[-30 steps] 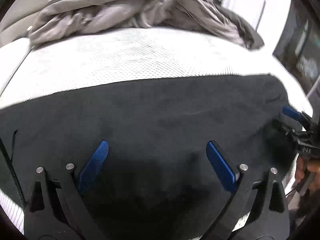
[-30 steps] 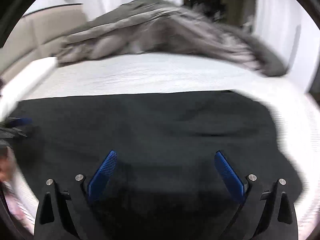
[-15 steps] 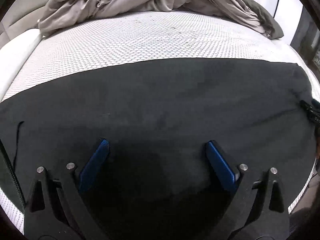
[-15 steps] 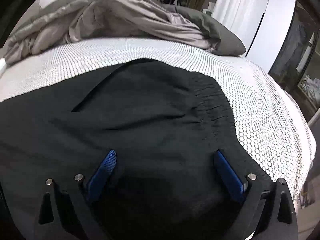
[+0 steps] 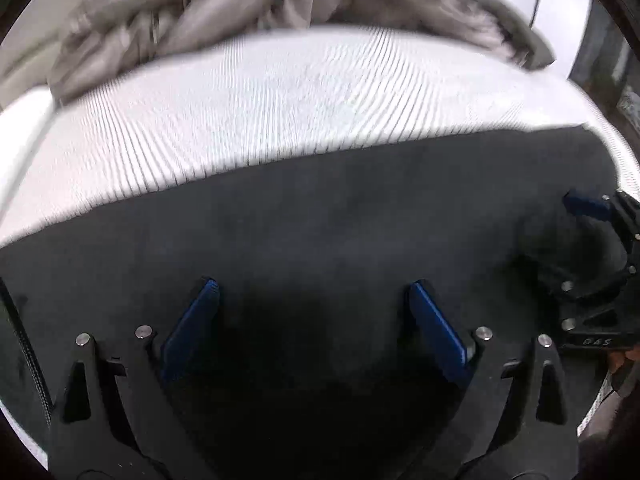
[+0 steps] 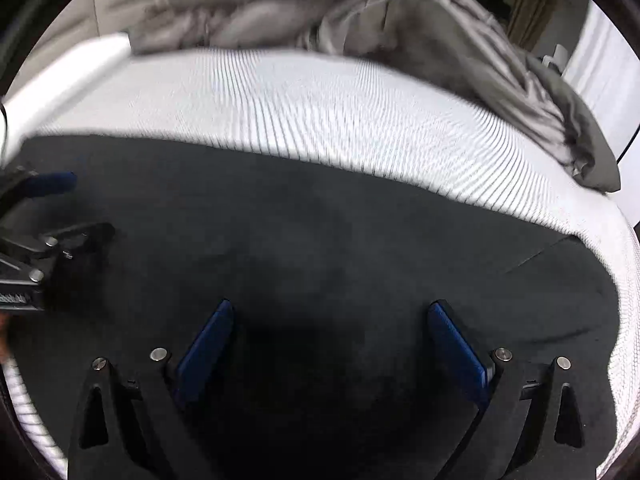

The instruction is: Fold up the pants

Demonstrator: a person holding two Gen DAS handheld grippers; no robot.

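Black pants (image 5: 320, 216) lie crosswise on the bed (image 5: 280, 96); left gripper (image 5: 314, 312) and right gripper (image 6: 330, 332) hover over them, jaws spread.

Bright, even light; both fisheye views motion-blurred, edges bent and vignetted.

A: Where do the pants (image 5: 320, 220) lie?
B: Flat on the bed (image 5: 280, 100), along its near edge, under both hand-held grippers, left (image 5: 314, 320) beside right (image 6: 330, 340).
A: And behind them?
B: A heaped blanket (image 6: 320, 12) at the bed's far end
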